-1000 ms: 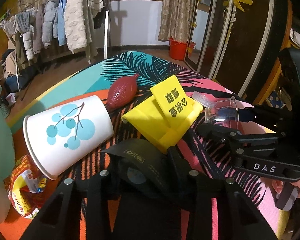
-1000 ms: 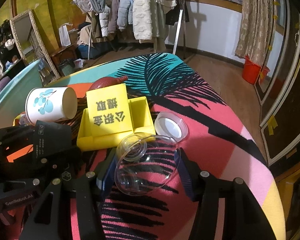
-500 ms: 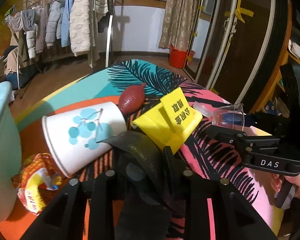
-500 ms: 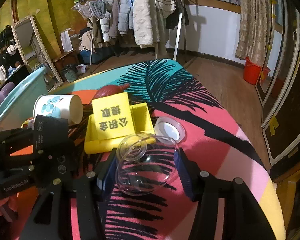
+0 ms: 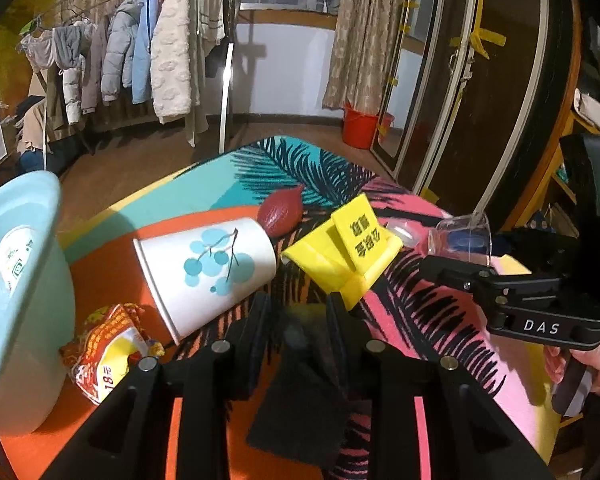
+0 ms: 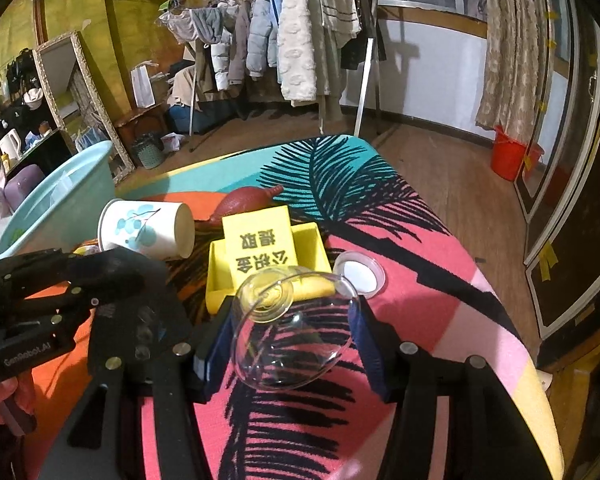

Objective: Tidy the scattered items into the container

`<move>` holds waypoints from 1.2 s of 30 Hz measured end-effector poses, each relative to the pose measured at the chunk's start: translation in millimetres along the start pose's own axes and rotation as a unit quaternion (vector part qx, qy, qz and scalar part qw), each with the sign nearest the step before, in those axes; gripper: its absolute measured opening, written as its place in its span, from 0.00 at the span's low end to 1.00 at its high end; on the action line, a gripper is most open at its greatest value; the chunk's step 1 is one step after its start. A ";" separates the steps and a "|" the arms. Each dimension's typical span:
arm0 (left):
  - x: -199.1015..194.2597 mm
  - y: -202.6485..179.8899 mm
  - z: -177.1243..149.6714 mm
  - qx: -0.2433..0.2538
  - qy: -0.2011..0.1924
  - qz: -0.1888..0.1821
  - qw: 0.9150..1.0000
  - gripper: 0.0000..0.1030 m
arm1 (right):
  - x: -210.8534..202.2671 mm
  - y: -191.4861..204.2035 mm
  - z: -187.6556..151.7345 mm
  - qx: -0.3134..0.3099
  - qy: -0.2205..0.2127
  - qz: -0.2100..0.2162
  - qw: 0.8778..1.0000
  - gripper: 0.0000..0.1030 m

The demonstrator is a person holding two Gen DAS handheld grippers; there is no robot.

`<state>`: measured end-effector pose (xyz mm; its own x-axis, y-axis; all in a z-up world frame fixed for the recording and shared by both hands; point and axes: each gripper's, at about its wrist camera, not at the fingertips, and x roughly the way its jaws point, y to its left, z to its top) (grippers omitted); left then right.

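Observation:
My left gripper is shut on a flat black pouch and holds it above the table; it also shows in the right wrist view. My right gripper is shut on a clear plastic cup, held on its side above the cloth; the cup also shows in the left wrist view. A pale blue basin stands at the left edge, with a packet inside. A white paper cup lies on its side, beside a red bulb, a yellow stand and a snack wrapper.
A clear round lid lies right of the yellow stand. The table has a patterned leaf cloth. Its far and right edges drop to a wooden floor. A clothes rack and a wardrobe stand beyond.
Both grippers have risen and drawn back from the table with their loads. The left one swung left, bringing the blue basin into view.

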<state>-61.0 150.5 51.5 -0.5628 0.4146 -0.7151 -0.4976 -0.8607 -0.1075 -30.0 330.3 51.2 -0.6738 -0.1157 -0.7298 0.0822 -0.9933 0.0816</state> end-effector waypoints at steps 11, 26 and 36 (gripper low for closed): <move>8.9 9.0 -5.6 -0.034 0.028 -0.024 0.999 0.22 | -0.2 2.8 -3.1 -0.001 0.001 0.000 1.000 0.58; -14.2 -31.1 -26.9 0.082 0.008 0.042 0.996 0.79 | -4.6 0.9 -3.8 0.003 -0.004 0.003 1.000 0.58; 7.6 -17.2 -18.2 0.048 0.024 0.017 0.998 0.84 | -8.1 0.3 -4.7 0.003 -0.006 0.004 1.000 0.58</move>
<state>-44.7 163.0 35.3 -0.5485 0.3694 -0.7501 -0.5411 -0.8408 -0.0184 -21.1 331.0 54.0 -0.6821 -0.1231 -0.7208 0.0836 -0.9924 0.0904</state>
